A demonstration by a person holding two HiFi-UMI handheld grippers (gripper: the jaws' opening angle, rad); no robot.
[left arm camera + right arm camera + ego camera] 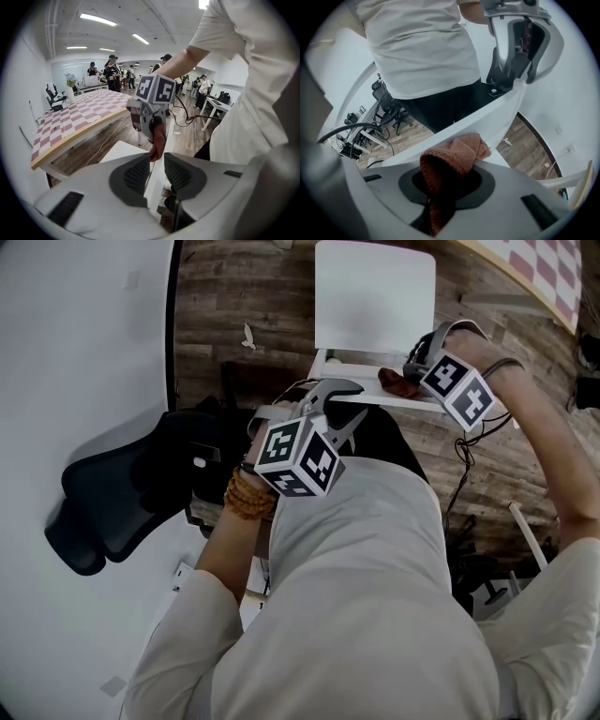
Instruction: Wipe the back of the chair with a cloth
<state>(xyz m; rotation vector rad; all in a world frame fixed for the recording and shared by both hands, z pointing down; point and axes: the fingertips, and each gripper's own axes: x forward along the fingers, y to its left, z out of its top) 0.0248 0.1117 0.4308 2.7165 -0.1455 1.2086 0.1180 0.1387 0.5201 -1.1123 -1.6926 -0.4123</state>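
Head view gives us layout: chair back (394,401) as thin white strip, seat (375,296) beyond it, both grippers at its top edge. Right gripper view alone shows us right gripper (450,183) jaws clamped on rust cloth (457,152), bunched against that edge. Left gripper view alone shows us left gripper (156,172) jaws nearly together, pinching bare edge; cloth farther along same edge.

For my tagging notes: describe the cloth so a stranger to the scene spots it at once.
Start at the white chair in front of the person, then find the top edge of its backrest. The cloth is the crumpled rust-red knit wad pinched in the right gripper against that edge, the only soft, coloured thing among white plastic.
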